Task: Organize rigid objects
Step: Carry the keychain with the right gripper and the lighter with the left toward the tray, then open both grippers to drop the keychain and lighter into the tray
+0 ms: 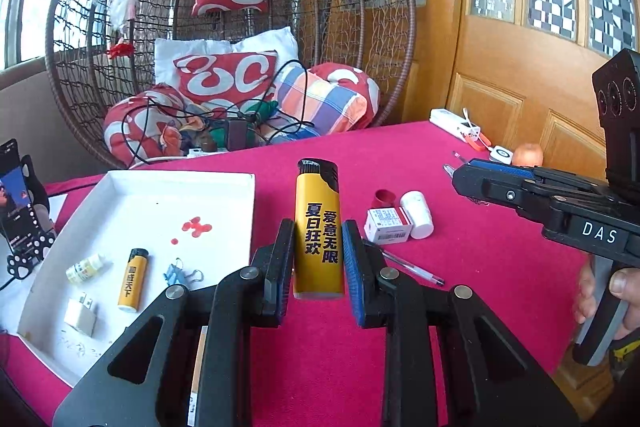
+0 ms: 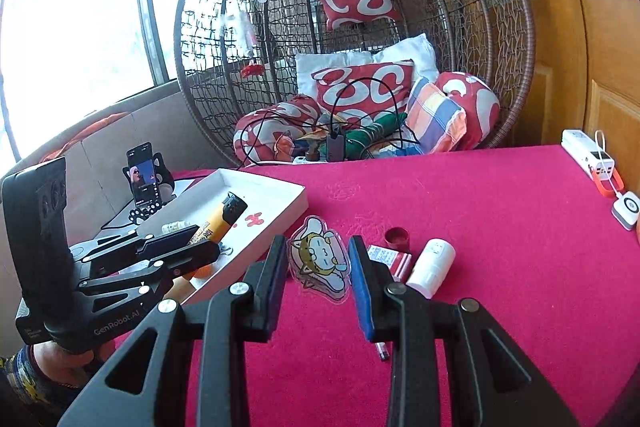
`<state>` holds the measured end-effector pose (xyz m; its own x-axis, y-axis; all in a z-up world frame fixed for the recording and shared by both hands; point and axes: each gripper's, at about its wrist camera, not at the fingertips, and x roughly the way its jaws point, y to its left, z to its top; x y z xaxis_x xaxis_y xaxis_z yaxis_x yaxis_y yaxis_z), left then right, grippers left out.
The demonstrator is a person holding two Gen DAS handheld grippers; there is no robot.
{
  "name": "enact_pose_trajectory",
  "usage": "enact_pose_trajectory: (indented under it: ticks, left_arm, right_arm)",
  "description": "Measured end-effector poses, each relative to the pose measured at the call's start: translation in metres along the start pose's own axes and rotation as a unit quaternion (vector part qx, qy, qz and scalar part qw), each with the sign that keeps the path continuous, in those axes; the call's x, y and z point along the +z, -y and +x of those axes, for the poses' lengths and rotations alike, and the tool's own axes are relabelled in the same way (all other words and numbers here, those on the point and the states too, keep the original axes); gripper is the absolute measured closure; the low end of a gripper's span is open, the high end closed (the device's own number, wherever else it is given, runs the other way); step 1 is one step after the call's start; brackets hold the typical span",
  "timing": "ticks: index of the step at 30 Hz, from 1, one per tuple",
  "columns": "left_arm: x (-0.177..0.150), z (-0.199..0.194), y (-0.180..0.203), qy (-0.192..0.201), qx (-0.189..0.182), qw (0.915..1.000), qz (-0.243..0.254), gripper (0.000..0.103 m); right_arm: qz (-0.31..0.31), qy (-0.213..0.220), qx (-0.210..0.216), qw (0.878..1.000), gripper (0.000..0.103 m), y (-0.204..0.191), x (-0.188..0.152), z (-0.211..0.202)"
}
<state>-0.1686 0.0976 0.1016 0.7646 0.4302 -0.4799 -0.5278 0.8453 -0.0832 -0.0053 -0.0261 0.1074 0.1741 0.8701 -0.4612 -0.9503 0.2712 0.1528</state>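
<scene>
Left gripper (image 1: 318, 259) clamps yellow lighter (image 1: 319, 227); right gripper (image 2: 319, 261) seemingly pinches cartoon charm (image 2: 320, 259).

The yellow lighter (image 1: 319, 227) looks like glossy, smooth plastic with a black plastic cap. The acrylic cartoon charm (image 2: 320, 259) is clear and shiny. The tablecloth (image 1: 460, 287) is matt, slightly fuzzy magenta cloth. The white tray (image 1: 120, 203) seems matt card. The grippers' frames look like matt black plastic with bright metal pins, their blue pads (image 1: 354, 275) ribbed. The door (image 1: 520, 67) is varnished wood; the hanging chair (image 1: 360, 27) is woven wicker.
</scene>
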Motion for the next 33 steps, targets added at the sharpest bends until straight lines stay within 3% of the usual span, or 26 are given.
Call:
enact_pose_trajectory:
  ticks: [7,18,29,30,32,33]
  left_arm:
    - [-0.006,-0.010,-0.041,0.011,0.023,0.9990,-0.037,0.080]
    - [-0.020,-0.014,-0.107,0.027,0.070,0.9929,-0.092,0.080]
    - [-0.037,-0.008,-0.185,0.027,0.115,0.9725,-0.201,0.079]
    - [-0.038,-0.007,-0.187,0.024,0.120,0.9704,-0.208,0.072]
    - [-0.040,-0.009,-0.191,0.028,0.130,0.9665,-0.219,0.047]
    - [-0.042,-0.012,-0.193,0.034,0.137,0.9640,-0.225,0.027]
  right_arm:
    - [-0.033,-0.015,0.019,0.999,0.073,-0.032,0.016,0.027]
    - [-0.062,-0.075,0.061,0.993,0.073,-0.091,0.019,0.101]
    - [-0.063,-0.103,0.083,0.989,0.072,-0.128,0.018,0.158]
    - [-0.060,-0.105,0.085,0.989,0.072,-0.130,0.016,0.162]
    - [-0.054,-0.112,0.091,0.988,0.071,-0.131,0.012,0.169]
    - [-0.052,-0.116,0.090,0.988,0.067,-0.132,0.010,0.171]
